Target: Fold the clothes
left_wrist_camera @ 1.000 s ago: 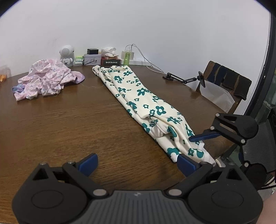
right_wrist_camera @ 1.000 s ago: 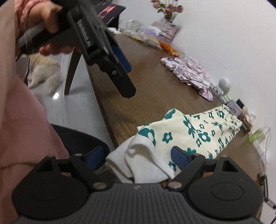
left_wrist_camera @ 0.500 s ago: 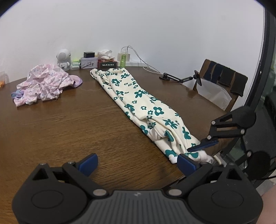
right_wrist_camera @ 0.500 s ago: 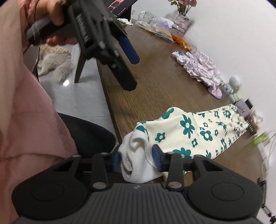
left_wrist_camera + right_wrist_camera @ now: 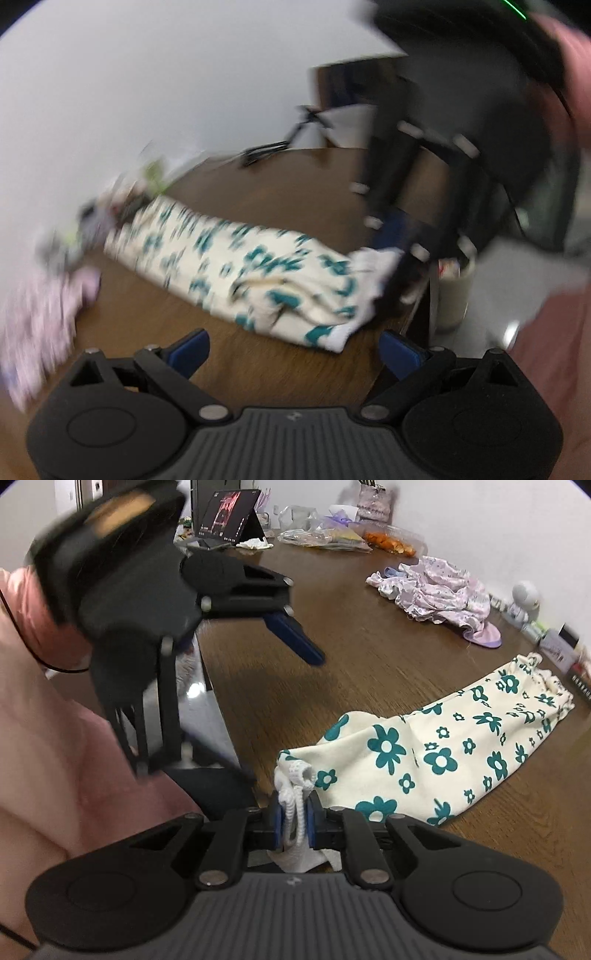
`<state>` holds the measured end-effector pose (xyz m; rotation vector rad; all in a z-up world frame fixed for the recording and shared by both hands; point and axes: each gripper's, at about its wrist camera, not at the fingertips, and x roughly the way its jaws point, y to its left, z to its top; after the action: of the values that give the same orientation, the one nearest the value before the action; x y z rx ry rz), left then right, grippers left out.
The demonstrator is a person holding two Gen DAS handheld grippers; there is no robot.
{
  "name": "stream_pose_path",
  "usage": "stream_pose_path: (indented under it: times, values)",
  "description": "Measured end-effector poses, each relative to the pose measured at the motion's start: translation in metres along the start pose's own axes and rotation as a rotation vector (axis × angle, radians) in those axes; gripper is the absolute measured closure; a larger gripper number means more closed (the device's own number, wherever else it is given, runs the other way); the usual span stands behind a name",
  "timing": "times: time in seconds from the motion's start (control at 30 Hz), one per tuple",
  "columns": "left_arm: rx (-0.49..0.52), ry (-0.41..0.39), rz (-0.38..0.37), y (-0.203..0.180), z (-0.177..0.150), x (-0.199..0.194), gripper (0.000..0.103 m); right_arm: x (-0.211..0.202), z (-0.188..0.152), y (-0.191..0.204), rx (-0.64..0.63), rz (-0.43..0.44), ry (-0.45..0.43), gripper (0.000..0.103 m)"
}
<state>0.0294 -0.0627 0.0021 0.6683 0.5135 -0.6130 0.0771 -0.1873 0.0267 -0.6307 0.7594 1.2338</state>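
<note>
Cream trousers with green flowers (image 5: 443, 749) lie stretched across the brown table (image 5: 351, 646). My right gripper (image 5: 293, 823) has its jaws closing, and the blue pads press on the trousers' white ribbed cuff (image 5: 295, 775), which is raised at the table's near edge. My left gripper (image 5: 291, 347) is open with nothing between its fingers; it hangs over the table just short of the other cuff (image 5: 343, 336). In the right wrist view the left gripper (image 5: 295, 638) hovers tilted above the table edge. The left wrist view is blurred; there the right gripper (image 5: 391, 236) is on the trousers' end.
A crumpled pink garment (image 5: 439, 594) lies further along the table. Small boxes and a white toy robot (image 5: 524, 598) line the wall. A tablet (image 5: 229, 517) and food bags (image 5: 325, 535) sit at the far end. A person's pink sleeve (image 5: 55, 757) fills the left.
The right gripper's jaws closed from wide apart onto the white cuff and lifted it. The left gripper rolled and swung over toward the trousers' near end, blurring its view.
</note>
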Motion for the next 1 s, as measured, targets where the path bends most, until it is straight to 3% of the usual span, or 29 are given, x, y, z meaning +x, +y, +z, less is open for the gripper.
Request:
stream_pose_path:
  times: [0.13,0.23,0.33,0.4,0.43,0.47,0.5,0.6,0.63,0.67,0.73,0.83,1.0]
  values:
    - [0.285,-0.025,0.085,-0.020,0.010,0.019,0.005,-0.010,0.011,-0.014,0.022,0.045,0.008,0.091]
    - [0.418,-0.017,0.113,-0.025,0.012,0.037,0.007,-0.018,0.021,-0.025,0.035,0.069,0.010,0.091]
    - [0.469,-0.032,0.109,-0.022,0.017,0.049,0.032,-0.025,0.031,-0.035,0.044,0.096,0.003,0.091]
    - [0.467,-0.065,0.083,-0.014,0.020,0.052,0.058,-0.028,0.035,-0.040,0.048,0.124,-0.004,0.091]
    - [0.468,-0.073,0.059,-0.011,0.021,0.052,0.064,-0.029,0.037,-0.043,0.053,0.139,-0.012,0.091]
    - [0.469,-0.079,0.033,-0.007,0.021,0.052,0.078,-0.029,0.037,-0.045,0.058,0.148,-0.021,0.091]
    - [0.466,-0.079,0.014,-0.004,0.022,0.052,0.083,-0.030,0.036,-0.047,0.064,0.150,-0.034,0.091]
    - [0.415,-0.059,-0.057,0.008,0.025,0.054,0.085,-0.039,0.025,-0.053,0.091,0.146,-0.110,0.086]
    - [0.376,-0.050,-0.090,0.015,0.026,0.057,0.085,-0.044,0.019,-0.056,0.105,0.141,-0.146,0.075]
    - [0.336,-0.042,-0.119,0.021,0.027,0.059,0.085,-0.047,0.012,-0.057,0.116,0.121,-0.178,0.050]
    - [0.254,-0.027,-0.179,0.035,0.030,0.063,0.085,-0.049,-0.003,-0.060,0.134,0.065,-0.212,0.033]
    - [0.126,-0.001,-0.273,0.059,0.037,0.070,0.085,-0.043,-0.024,-0.066,0.157,-0.011,-0.226,0.033]
    - [-0.064,0.045,-0.373,0.096,0.044,0.081,0.085,-0.018,-0.036,-0.076,0.132,-0.048,-0.211,0.026]
